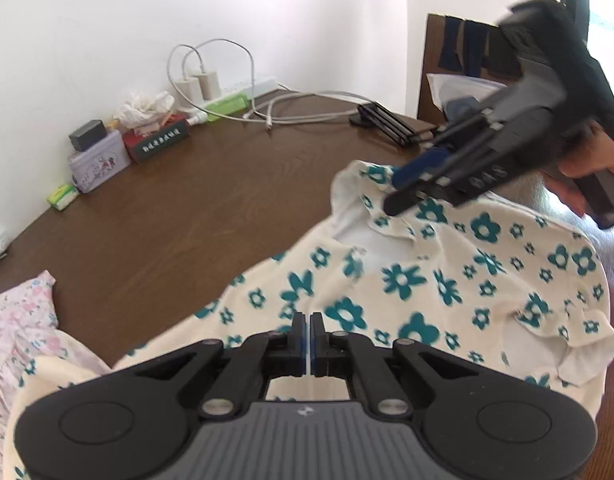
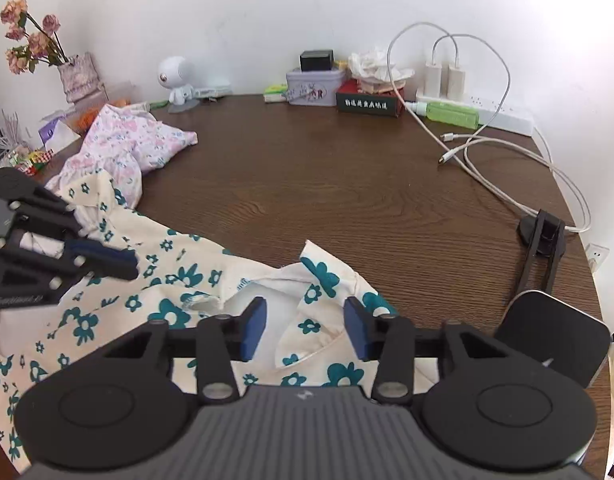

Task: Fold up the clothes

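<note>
A cream shirt with teal flowers (image 1: 447, 280) lies on the brown table (image 1: 211, 200), collar toward the far side. My left gripper (image 1: 310, 326) is shut just above the shirt's body; whether cloth is pinched between the pads is hidden. In the right wrist view it (image 2: 127, 264) enters from the left over the shirt (image 2: 155, 304). My right gripper (image 2: 305, 324) is open and straddles the collar flap (image 2: 311, 312). In the left wrist view it (image 1: 395, 194) hovers over the collar.
A pink floral garment (image 2: 127, 140) lies crumpled at the left. Along the wall stand a tin (image 2: 315, 86), a tissue box (image 2: 367, 102), a power strip (image 2: 499, 114) with chargers and cables (image 2: 507, 168). A black phone stand (image 2: 543, 248) sits right.
</note>
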The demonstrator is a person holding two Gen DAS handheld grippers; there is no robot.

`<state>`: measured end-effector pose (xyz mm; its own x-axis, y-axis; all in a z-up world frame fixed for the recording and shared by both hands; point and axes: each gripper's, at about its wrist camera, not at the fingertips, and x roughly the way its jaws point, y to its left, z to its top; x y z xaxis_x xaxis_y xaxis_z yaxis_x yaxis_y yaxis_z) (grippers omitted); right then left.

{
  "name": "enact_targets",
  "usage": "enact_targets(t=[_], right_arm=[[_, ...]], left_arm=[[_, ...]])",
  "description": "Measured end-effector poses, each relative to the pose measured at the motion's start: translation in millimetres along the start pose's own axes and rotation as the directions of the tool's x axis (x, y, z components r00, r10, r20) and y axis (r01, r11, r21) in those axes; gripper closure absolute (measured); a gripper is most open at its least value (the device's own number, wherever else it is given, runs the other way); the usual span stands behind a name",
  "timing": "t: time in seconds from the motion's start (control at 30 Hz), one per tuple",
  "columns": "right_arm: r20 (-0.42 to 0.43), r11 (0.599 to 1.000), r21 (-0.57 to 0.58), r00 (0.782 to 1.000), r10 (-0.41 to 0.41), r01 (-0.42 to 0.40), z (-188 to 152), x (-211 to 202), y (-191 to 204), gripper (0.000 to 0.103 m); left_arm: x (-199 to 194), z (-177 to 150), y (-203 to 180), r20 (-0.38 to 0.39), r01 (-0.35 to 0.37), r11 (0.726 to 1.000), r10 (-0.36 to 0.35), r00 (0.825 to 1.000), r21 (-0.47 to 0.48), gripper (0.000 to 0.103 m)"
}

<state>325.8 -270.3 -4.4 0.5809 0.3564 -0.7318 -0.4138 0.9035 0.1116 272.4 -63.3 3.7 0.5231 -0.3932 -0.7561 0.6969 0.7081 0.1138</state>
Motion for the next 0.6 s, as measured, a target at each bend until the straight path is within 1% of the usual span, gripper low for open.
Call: enact_targets(t=[0.03,0.1,0.17,0.23,0.27,0.3,0.33,0.37,0.43,0.5,0.53,0.57,0.6], right_arm=[[-0.013,1.0,0.011,1.0,-0.014,0.014,1,8,-3,0.077],[-0.025,0.999,0.034,0.999,-0.032,0.033,-1,21,-8,0.082],[-0.017,0.998,0.063,1.0,-0.022,0.023,-3,22,-12,0.082],[0.018,0.995,0.096,1.0,0.013,-0.015,-7,10,-13,0.079],[0.048,0.994,0.102,0.998,0.041,-0.046,-10,-4,-12,0.077],[0.078,0.992,0.104,0.995,0.07,-0.078,-14,-20,-10,0.073],[0.104,0.989,0.099,0.99,0.095,-0.105,-18,-37,-7,0.062],[0.119,0.988,0.087,0.986,0.114,-0.124,-25,-53,-3,0.048],[0.121,0.987,0.054,0.982,0.142,-0.15,-41,-82,7,0.038],[0.086,0.986,0.014,0.983,0.164,-0.166,-61,-102,19,0.037],[0.068,0.987,-0.007,0.984,0.162,-0.162,-72,-109,26,0.037],[0.05,0.988,-0.031,0.987,0.15,-0.148,-83,-114,32,0.037],[0.036,0.99,-0.045,0.991,0.132,-0.13,-93,-118,36,0.037]], left_arm=[[3,-3,-3,-0.009,0.002,1.0,-0.002,1.0,0.0,0.102],[8,-10,-9,-0.027,0.006,1.0,-0.006,1.0,0.001,0.102],[13,-14,-8,-0.035,-0.009,1.0,0.009,0.999,-0.007,0.102],[16,-16,-6,-0.034,-0.02,1.0,0.019,0.999,-0.018,0.102],[15,-16,-4,-0.033,-0.033,0.999,0.032,0.999,-0.031,0.101],[15,-16,-3,-0.032,-0.046,0.998,0.044,0.998,-0.044,0.098],[14,-16,0,-0.028,-0.048,0.997,0.046,0.999,-0.064,0.096],[12,-16,3,-0.024,-0.042,0.995,0.041,0.999,-0.088,0.094],[2,-16,7,0.007,-0.031,0.992,0.032,0.999,-0.119,0.081],[-20,-17,9,0.057,-0.028,0.99,0.037,0.998,-0.14,0.047],[-32,-19,9,0.083,-0.033,0.989,0.045,0.996,-0.143,0.042],[-44,-23,8,0.103,-0.045,0.988,0.061,0.993,-0.148,0.035],[-56,-26,7,0.121,-0.058,0.986,0.077,0.99,-0.153,0.03]])
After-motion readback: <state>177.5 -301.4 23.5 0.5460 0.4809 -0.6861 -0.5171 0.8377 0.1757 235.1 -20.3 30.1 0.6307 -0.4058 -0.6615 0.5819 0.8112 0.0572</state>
